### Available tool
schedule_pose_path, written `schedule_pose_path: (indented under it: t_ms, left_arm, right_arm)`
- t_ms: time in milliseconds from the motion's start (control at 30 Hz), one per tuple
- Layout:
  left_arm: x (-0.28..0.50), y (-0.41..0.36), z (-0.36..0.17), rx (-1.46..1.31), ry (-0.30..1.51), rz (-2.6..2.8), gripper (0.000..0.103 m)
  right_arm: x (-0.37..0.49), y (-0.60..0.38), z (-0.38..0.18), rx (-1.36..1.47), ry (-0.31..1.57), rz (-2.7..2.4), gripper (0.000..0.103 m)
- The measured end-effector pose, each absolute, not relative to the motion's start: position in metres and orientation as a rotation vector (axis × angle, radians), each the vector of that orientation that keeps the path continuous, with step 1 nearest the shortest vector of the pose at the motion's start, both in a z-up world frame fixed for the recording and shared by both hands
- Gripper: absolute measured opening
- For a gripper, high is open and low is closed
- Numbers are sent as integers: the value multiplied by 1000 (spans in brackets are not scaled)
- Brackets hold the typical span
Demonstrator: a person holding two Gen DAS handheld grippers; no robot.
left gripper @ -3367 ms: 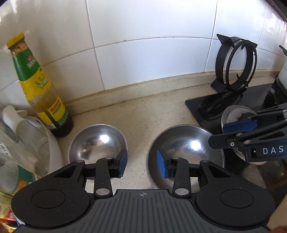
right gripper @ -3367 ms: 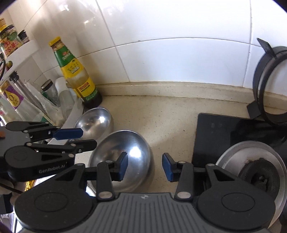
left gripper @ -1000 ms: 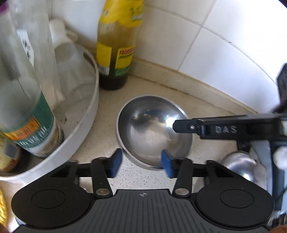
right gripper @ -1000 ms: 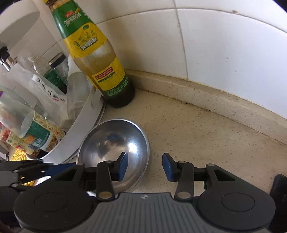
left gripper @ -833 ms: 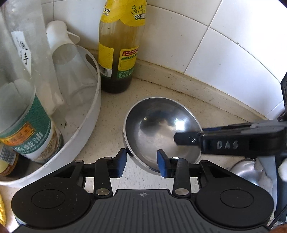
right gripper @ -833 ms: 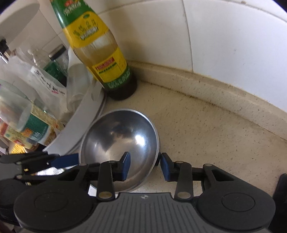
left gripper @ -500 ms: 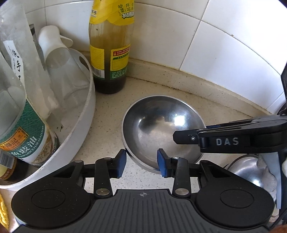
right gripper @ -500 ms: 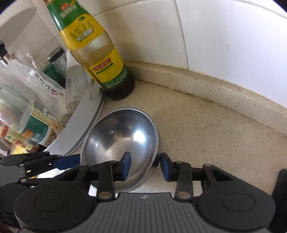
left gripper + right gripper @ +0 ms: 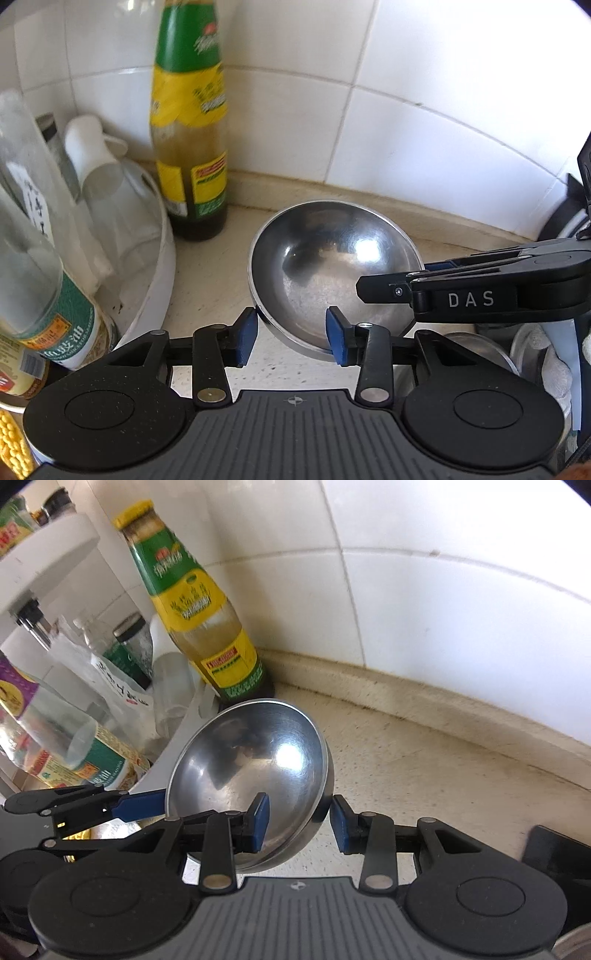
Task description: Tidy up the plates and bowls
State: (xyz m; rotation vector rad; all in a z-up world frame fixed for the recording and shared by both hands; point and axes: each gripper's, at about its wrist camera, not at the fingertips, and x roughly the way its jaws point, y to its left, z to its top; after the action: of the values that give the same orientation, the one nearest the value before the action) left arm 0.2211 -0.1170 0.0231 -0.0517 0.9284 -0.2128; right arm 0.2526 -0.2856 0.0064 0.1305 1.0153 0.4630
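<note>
Two tools straddle one steel bowl, a round, polished, mirror-bright hemisphere at frame centre in both wrist views. Left tool: blue pads apart, one on either side of the bowl's near rim; contact cannot be told. Right tool: jaws apart across the bowl's lower right rim, one blue pad inside the bowl, one outside; a firm clamp cannot be confirmed. In the right wrist view the bowl sits tilted, its inside facing the camera, above the speckled beige tabletop. A tall sauce bottle with a green and yellow label stands upper left of the bowl against the glossy white wall tiles. A white round tray of clear bottles fills the left edge.
</note>
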Motion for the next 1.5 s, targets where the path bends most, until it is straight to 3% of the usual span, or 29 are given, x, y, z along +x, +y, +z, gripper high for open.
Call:
schedule_pose_path:
  t_ms: [533, 1500]
  left_arm:
    - [175, -141, 62, 16, 829, -342, 52]
    - [138, -167, 67, 104, 819, -492, 58]
  right_arm:
    - [178, -307, 59, 137, 916, 358, 39]
    - [120, -331, 62, 192, 928, 231, 39]
